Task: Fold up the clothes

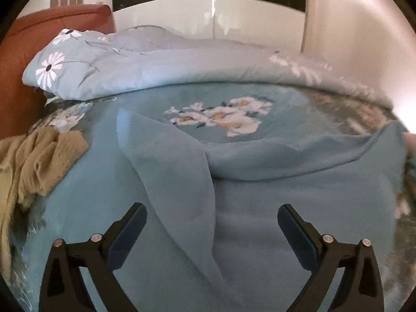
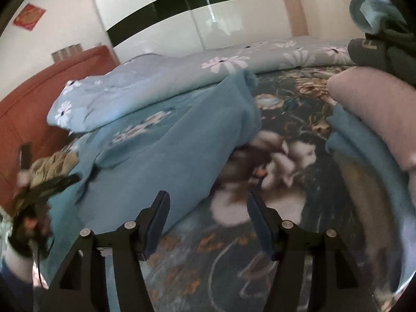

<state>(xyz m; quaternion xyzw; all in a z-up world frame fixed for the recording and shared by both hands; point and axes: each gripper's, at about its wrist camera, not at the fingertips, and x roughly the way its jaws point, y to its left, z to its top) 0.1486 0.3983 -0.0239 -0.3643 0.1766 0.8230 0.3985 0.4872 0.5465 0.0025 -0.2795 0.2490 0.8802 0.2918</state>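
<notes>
Both grippers, left [image 1: 212, 223] and right [image 2: 208, 208], hang open and empty above the blue garment [image 1: 260, 182] on the bed [image 2: 260, 260].

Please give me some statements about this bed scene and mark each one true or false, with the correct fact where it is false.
1. The left gripper is open, nothing pressed between its fingers. True.
2. The blue garment lies on the bed sheet. True.
3. The beige garment lies on top of the blue garment. False: it lies apart, at the left side of the bed.
4. The right gripper is shut on the blue garment. False: its jaws are apart and hold nothing.
5. A folded daisy-print quilt lies at the far side of the bed. True.
</notes>
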